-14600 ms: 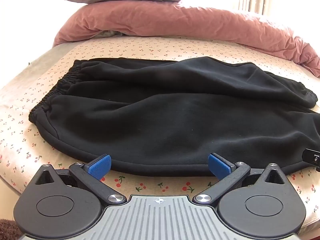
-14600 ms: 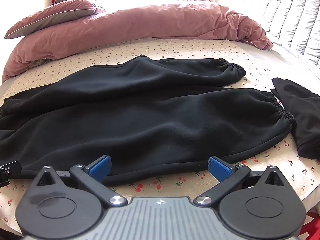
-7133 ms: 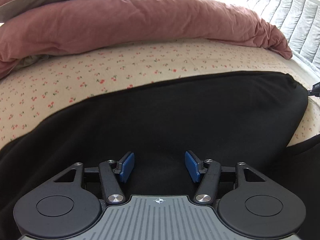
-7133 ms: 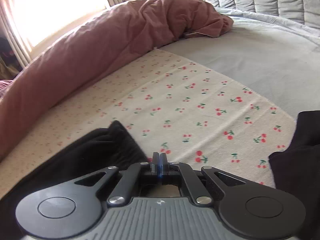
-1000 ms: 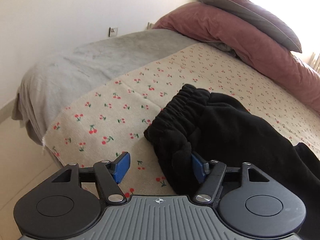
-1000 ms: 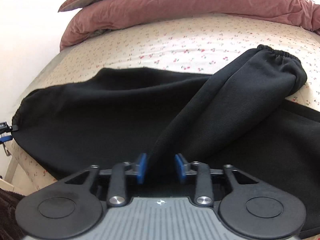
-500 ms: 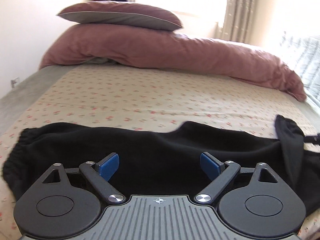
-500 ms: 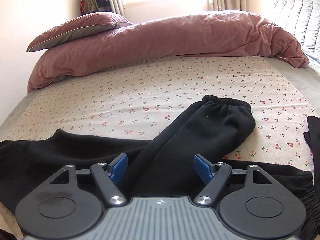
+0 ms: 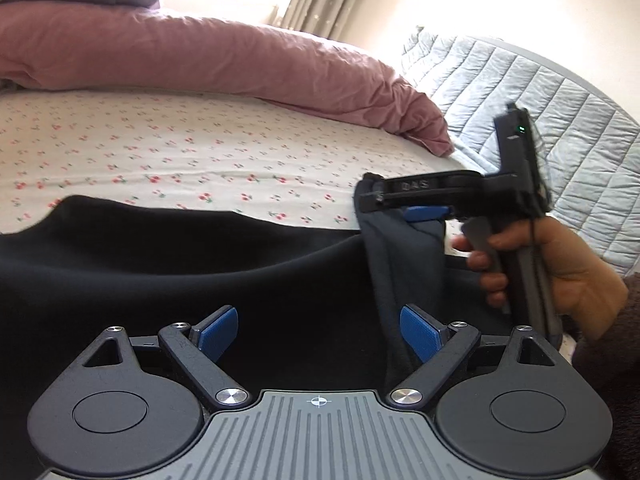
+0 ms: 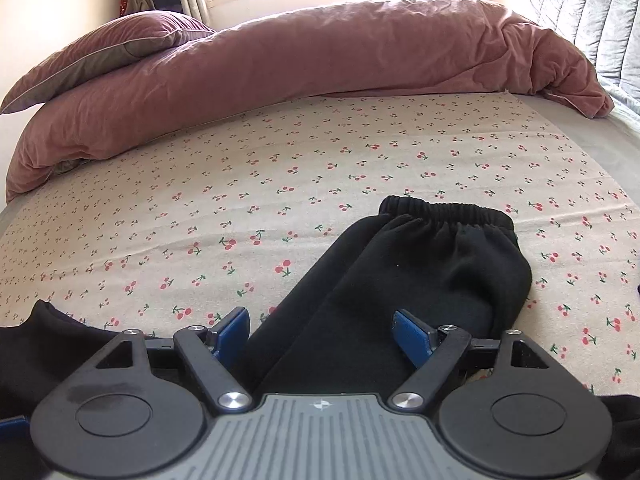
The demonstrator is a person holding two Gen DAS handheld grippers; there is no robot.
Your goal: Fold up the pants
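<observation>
Black fleece pants (image 9: 200,264) lie across the near edge of the bed (image 10: 280,184), on the cherry-print sheet, with the doubled legs bent back so that the elastic cuffs (image 10: 444,216) point toward the pink duvet (image 10: 320,48) at the far edge.

The left tool (image 9: 318,328) hovers over the dark cloth with its blue pads well apart and nothing pressed between them. The right tool (image 10: 322,330) has just been opening its jaws; the leg section lies between the blue pads, but I judge that they do not press on it. In the left wrist view a fold of cloth hangs over the front of the right tool (image 9: 404,200), which a hand (image 9: 560,268) holds; whether it is only draped there I cannot tell.

The fold looks about half done, and the leg section lies slanted. To do this step well, I would first free the tool of the draped cloth, then take both layers together near the cuffs, not one layer only. Both tools should lift little and move evenly, so the thick fleece lands square on the lower part without a wrinkle.
</observation>
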